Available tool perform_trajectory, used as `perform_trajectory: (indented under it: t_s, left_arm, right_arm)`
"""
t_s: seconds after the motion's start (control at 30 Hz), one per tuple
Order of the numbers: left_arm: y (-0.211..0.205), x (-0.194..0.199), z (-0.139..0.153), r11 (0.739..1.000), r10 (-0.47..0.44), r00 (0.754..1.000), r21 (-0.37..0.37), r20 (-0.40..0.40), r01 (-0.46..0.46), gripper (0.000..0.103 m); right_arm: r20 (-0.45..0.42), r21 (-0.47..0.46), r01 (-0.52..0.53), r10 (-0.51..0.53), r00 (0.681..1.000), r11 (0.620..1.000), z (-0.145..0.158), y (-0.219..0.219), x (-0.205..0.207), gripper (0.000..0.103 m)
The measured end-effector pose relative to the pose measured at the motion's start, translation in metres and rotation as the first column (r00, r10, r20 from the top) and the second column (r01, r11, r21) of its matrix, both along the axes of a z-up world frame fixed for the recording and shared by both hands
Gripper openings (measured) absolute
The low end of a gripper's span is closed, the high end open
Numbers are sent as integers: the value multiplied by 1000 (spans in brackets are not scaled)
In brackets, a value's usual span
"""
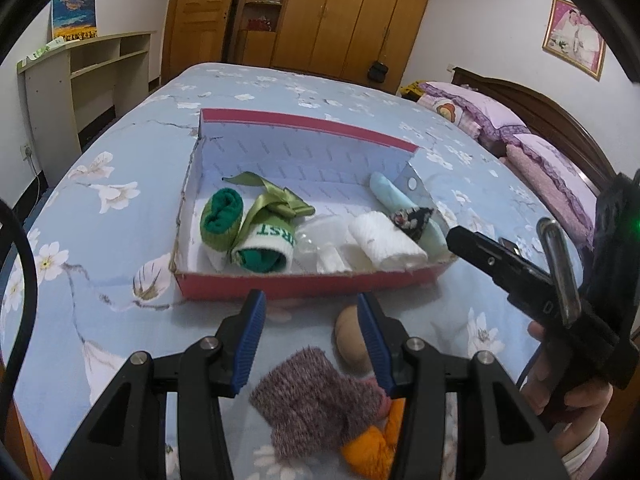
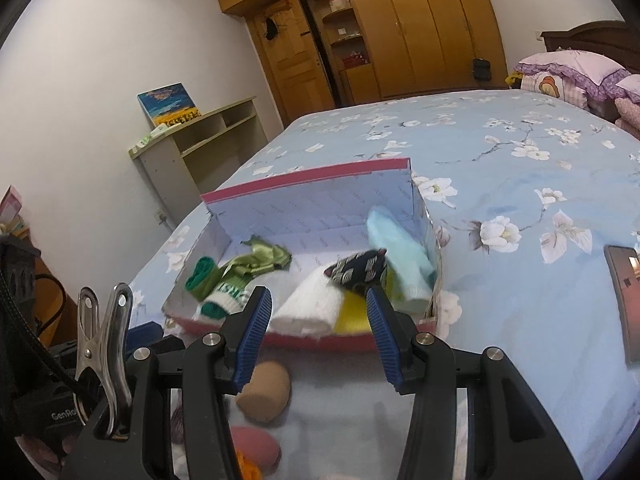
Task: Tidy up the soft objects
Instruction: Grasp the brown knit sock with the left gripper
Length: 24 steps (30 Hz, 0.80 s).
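A red box (image 1: 304, 284) with a white inside lies on the bed. It holds a green sock roll (image 1: 222, 216), a green ribbon (image 1: 276, 200), a white-and-green sock (image 1: 268, 248), a white rolled cloth (image 1: 386, 244), a pale blue sock (image 1: 400, 200) and a black patterned pouch (image 1: 412, 218). In front of the box lie a mauve knitted sock (image 1: 308, 396), a tan roll (image 1: 348, 340) and an orange knit piece (image 1: 372, 448). My left gripper (image 1: 312, 320) hangs open above the mauve sock, holding nothing. My right gripper (image 2: 318, 320) is open and empty before the box (image 2: 320, 340), above the tan roll (image 2: 264, 392).
The bed (image 1: 100, 240) has a blue flowered cover, with its near-left edge close to the box. Purple pillows (image 1: 552, 168) lie at the right. A phone (image 2: 626, 300) rests on the cover right of the box. A pink soft item (image 2: 256, 448) lies near the tan roll.
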<state>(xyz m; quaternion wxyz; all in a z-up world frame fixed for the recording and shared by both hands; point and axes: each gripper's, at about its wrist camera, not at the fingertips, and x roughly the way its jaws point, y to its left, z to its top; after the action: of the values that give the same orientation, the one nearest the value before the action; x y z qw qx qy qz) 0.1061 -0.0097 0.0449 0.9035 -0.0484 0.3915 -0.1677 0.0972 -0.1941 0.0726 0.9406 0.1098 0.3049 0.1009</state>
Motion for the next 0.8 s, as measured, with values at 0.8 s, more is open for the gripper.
perform_trajectory:
  t_s: [0.8]
  left_arm:
    - [-18,-54,-39,988,-90,993,123,-71,98,50]
  right_arm:
    - [-48,-2,-12,12,999,1000,-18,3,-42,51]
